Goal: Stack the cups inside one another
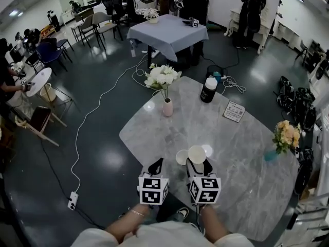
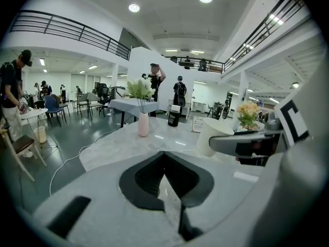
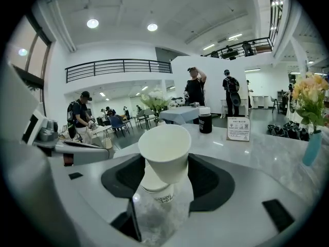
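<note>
My right gripper (image 3: 164, 163) pinches a paper cup (image 3: 164, 144) by its wall. It's likely light and crushable. A second cup (image 1: 181, 157) sits at nine o'clock. My left gripper (image 2: 164, 156) is closed and empty.

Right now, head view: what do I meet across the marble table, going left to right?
Pink vase of white flowers → left paper cup → right paper cup → black bottle with white cap → sign card → teal vase of orange flowers.

We find no legible text. White card (image 1: 234, 111) just beside the black bottle (image 1: 208, 89): printed lines and a square code, all too small for us to read. Cup (image 3: 157, 193), well nearer us than the bottle: dark printed mark, blurred.
</note>
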A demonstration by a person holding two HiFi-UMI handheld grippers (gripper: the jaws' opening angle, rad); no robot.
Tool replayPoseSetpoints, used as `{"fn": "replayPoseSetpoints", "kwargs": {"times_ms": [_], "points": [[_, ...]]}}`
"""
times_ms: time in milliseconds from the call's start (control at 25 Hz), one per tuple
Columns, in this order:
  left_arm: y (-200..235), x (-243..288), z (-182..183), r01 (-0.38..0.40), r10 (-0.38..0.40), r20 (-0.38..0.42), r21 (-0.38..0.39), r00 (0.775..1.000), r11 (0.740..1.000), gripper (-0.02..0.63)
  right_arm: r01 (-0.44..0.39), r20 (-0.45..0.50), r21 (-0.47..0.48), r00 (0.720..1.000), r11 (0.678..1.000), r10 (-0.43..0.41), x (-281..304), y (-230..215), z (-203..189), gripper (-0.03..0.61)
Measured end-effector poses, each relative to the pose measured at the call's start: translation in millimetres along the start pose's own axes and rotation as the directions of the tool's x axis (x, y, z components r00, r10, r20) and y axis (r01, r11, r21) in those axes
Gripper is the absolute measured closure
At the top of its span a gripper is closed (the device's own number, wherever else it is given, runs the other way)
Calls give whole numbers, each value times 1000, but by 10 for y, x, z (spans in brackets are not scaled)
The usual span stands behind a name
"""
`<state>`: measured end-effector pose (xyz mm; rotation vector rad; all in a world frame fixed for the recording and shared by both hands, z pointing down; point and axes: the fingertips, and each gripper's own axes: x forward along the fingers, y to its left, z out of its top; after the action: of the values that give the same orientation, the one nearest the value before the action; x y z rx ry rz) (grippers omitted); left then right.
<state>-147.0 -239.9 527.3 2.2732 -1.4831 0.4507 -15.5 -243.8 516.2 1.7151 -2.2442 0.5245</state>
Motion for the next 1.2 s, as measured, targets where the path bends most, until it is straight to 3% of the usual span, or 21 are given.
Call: {"fn": "replayPoseSetpoints", "kwargs": {"times_ms": [440,1200], "points": [[184,-41,-84,-15,14,-18,-21,1000,1000,617,-51,-32,-27,998,998,51,133,321,-57,339],[287,-2,-127,-20,19,-35,-17,999,1000,617,-82,-76,-13,994,997,80,245,390,-248,338]]}}
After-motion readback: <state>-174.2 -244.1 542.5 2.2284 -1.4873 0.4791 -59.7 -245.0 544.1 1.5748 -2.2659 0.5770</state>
